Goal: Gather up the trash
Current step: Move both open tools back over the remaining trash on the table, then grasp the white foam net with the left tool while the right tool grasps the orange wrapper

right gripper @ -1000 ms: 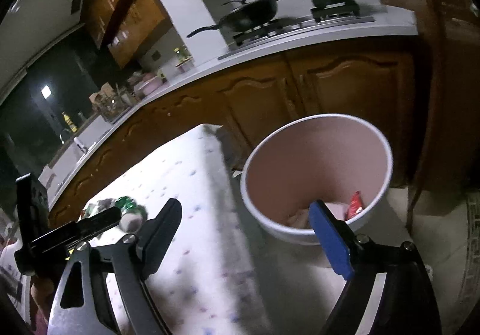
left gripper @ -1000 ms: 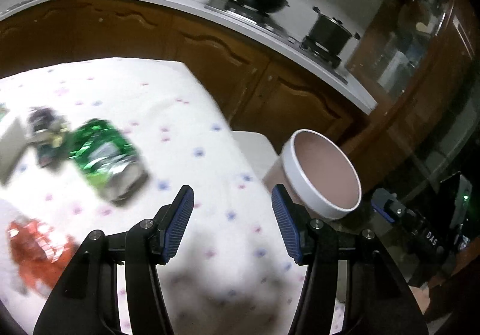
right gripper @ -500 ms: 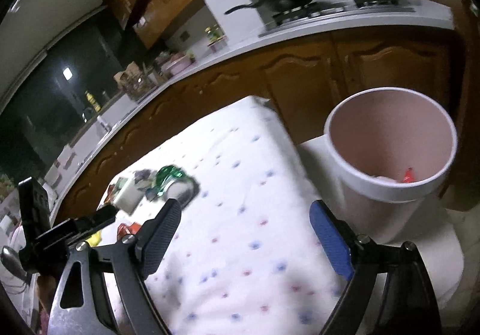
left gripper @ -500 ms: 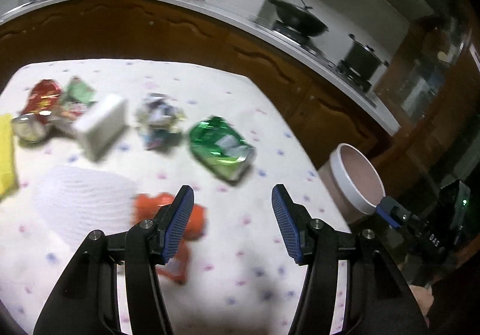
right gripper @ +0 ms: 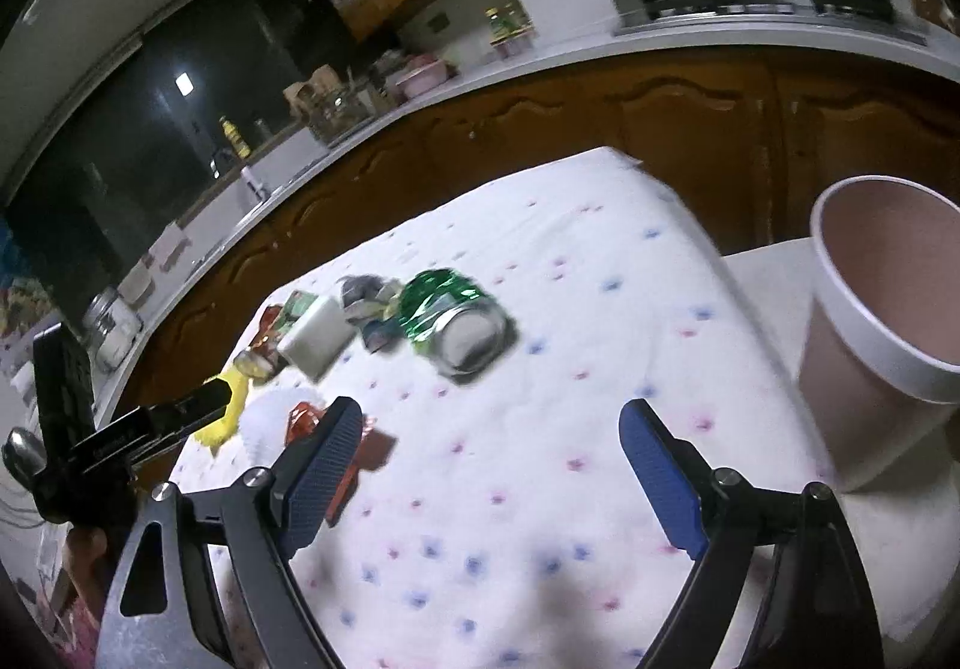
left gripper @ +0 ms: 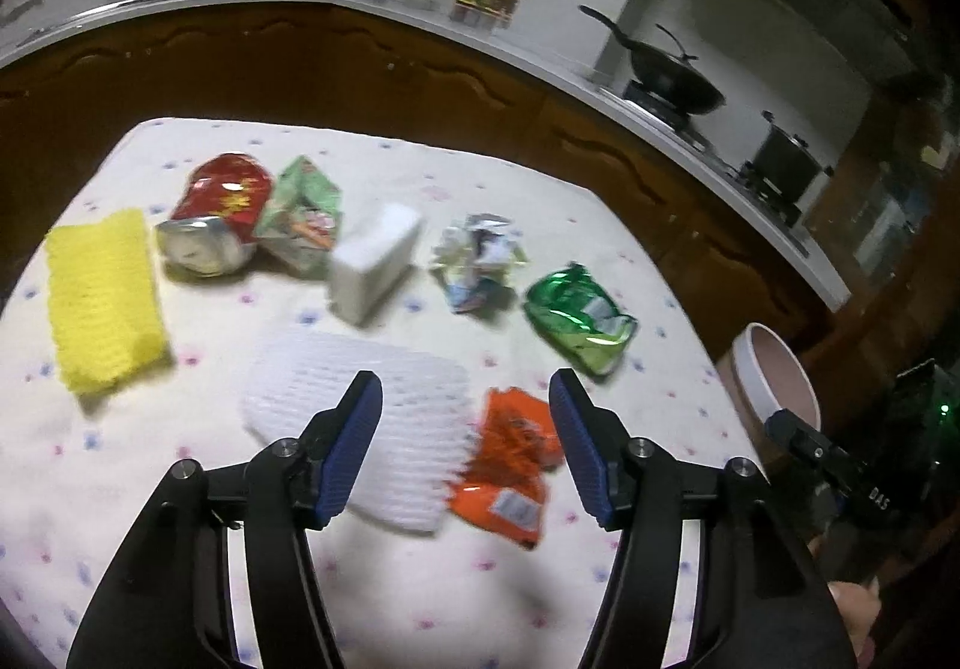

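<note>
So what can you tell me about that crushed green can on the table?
The green can is a shiny metal drink can, badly crushed and dented, lying on its side on the dotted white tablecloth. Its silver end faces the right gripper's camera. It rests alone, touching nothing but the cloth, with a crumpled wrapper just beside it, apart. It is the piece of rubbish lying nearest the bin.

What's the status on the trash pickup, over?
Left tongs opening, empty, over white foam net and orange wrapper. Right tongs open, empty. Bin beside table, nothing blocking.
</note>
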